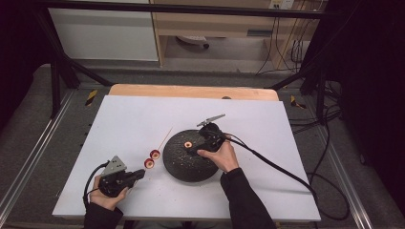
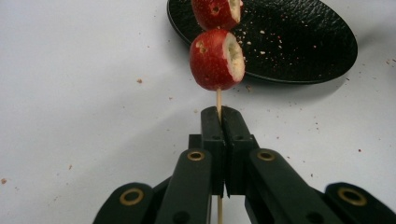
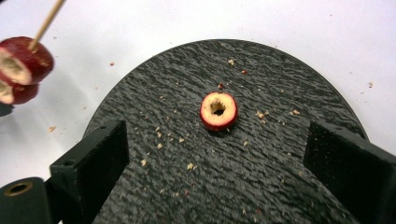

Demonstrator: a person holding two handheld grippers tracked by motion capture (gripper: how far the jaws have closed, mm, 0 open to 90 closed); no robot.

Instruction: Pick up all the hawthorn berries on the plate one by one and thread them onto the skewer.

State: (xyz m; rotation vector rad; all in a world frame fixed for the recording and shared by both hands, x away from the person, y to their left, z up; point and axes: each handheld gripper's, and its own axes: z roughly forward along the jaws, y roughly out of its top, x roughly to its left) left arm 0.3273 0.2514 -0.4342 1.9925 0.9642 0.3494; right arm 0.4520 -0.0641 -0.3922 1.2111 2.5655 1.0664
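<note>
White table (image 1: 133,119), black plate (image 1: 184,167), crumbs

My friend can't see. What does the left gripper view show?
A hand-held gripper is shut on a thin wooden stick that has two cored red fruits threaded on it. Behind them a black plate speckled with crumbs sits on a white table.
</note>
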